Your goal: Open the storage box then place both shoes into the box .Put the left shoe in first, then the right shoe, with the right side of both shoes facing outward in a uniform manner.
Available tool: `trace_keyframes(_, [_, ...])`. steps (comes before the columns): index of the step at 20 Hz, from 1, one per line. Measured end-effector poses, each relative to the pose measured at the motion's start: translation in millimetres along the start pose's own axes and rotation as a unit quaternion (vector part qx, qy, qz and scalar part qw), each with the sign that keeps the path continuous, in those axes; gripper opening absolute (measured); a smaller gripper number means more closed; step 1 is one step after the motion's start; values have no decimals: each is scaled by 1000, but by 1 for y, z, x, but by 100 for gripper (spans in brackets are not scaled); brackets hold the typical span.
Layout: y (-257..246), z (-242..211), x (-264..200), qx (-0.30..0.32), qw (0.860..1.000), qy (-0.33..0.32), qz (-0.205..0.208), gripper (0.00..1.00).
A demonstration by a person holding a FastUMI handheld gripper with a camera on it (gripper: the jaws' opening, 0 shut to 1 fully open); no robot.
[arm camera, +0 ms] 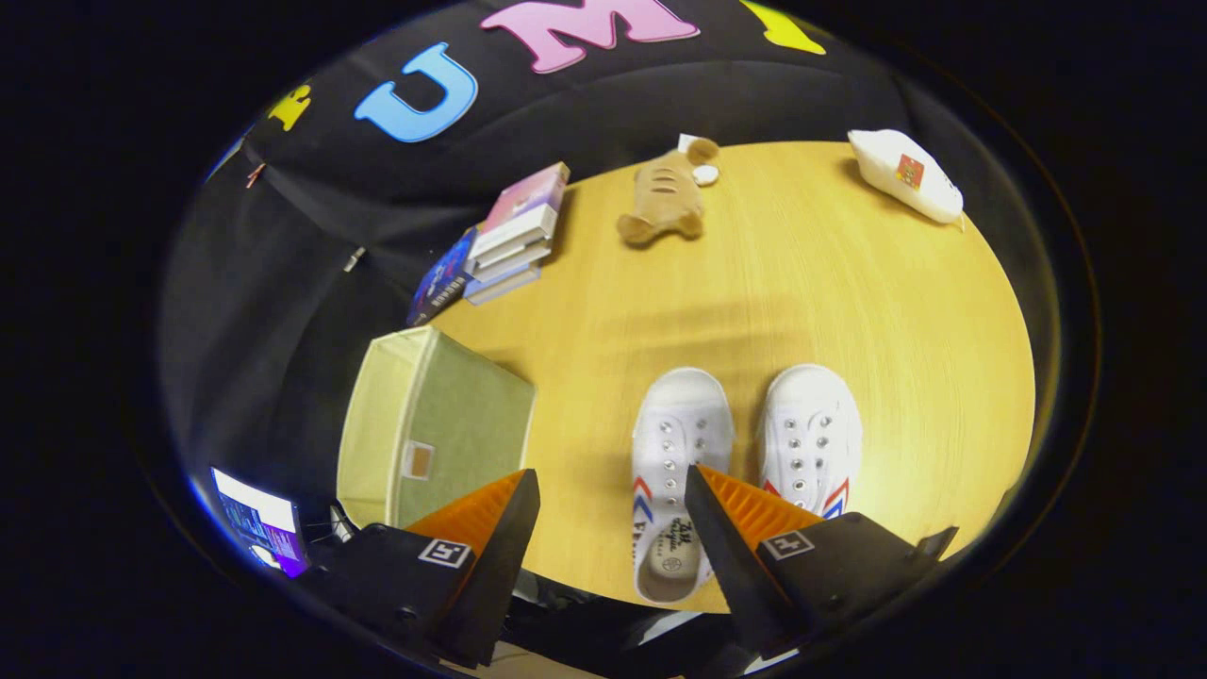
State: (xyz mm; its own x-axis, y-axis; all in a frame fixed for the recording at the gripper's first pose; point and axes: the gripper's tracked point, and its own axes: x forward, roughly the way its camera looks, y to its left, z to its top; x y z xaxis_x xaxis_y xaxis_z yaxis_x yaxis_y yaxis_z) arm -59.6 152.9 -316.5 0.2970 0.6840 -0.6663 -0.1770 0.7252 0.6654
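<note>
White canvas is what I'm looking at: two lace-less shoes side by side low in the frame, toes pointing away, red and blue stripes on their sides. One shoe sits between my gripper fingers, the other shoe pokes out beyond the right finger. Fingers are spread wide, holding nothing. Storage box, pale fabric, sits left of the shoes on the wooden table. Further up: stacked books, a plush toy, a white pouch.
</note>
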Motion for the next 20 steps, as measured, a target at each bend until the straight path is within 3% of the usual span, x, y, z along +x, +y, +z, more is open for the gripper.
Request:
trace_keyframes(1, [-9,-7,7,4,1000,14,-5,87])
trace_keyframes(7, [-39,-27,39,-8,996,83,-29,66])
trace_keyframes(9, [-46,-28,46,-4,994,102,-41,53])
trace_keyframes(11, [-48,-28,49,5,993,113,-45,49])
trace_keyframes(13, [-50,-29,47,7,991,122,-47,36])
trace_keyframes(20, [-73,-41,42,-18,986,147,-80,38])
